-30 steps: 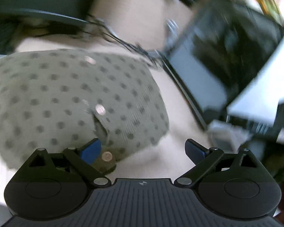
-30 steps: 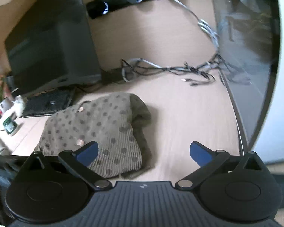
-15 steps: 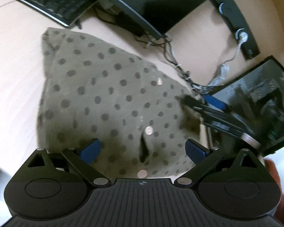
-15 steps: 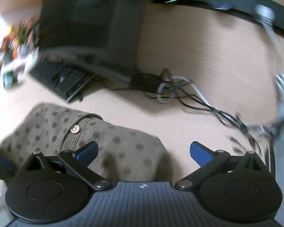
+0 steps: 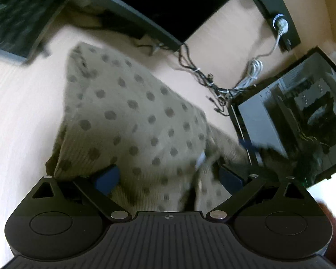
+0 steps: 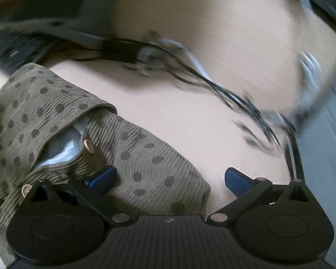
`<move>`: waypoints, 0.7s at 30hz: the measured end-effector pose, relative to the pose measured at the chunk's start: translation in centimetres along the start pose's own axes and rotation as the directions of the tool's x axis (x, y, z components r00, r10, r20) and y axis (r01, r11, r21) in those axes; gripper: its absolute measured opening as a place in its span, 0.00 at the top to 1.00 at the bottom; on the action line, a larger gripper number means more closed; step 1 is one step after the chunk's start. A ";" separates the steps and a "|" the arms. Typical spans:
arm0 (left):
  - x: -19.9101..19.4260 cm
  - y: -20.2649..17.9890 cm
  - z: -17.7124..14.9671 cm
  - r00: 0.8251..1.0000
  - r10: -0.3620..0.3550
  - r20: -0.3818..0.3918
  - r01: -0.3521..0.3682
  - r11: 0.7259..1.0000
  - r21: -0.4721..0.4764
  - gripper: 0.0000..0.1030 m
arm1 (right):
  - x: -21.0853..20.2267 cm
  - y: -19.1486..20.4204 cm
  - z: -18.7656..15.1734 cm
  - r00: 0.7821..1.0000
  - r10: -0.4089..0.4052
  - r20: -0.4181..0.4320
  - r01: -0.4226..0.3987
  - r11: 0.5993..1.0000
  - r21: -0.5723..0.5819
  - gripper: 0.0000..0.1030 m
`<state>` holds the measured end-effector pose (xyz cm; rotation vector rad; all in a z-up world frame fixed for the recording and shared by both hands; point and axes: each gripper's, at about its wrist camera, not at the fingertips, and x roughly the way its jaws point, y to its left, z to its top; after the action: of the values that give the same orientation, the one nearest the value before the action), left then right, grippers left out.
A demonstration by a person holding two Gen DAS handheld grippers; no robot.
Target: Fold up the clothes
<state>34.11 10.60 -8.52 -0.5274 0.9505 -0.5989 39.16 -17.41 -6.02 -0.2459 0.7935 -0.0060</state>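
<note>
Both grippers, left (image 5: 169,177) and right (image 6: 170,179), are black, ribbed, silver-riveted, with blue-tipped jaws.

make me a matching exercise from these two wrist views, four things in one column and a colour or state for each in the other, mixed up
Things:
1. garment
2. buttons
3. cables
4. left gripper

Colour or state:
A. tangled on the desk
B. open, over the cloth
C. olive with dark dots
D. pale, round

Pairs: 1-C, 2-D, 3-A, 4-B
</note>
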 end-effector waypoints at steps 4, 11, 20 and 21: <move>3.9 -1.6 3.5 0.999 -0.013 -0.042 0.017 0.995 0.098 0.03 | -2.2 -1.2 -2.4 0.998 -0.036 -0.043 0.043 0.984 0.174 0.00; 6.9 -2.6 6.3 0.999 0.043 -0.018 -0.038 0.976 0.216 0.03 | -3.7 1.9 -3.1 0.987 0.146 -0.072 -0.117 0.944 0.308 0.00; -1.2 -0.9 4.2 0.992 -0.033 0.118 0.015 0.988 0.153 0.03 | -3.8 2.7 -2.1 0.954 0.288 -0.082 -0.260 0.934 0.246 0.00; -2.8 -0.8 3.4 0.988 -0.053 0.145 0.027 0.985 0.170 0.02 | -4.1 2.2 -2.0 0.956 0.286 -0.068 -0.265 0.938 0.224 0.00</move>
<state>35.64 12.42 -4.74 -0.4352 0.7420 -0.6600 34.69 -15.31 -5.00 0.0721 0.9143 0.1623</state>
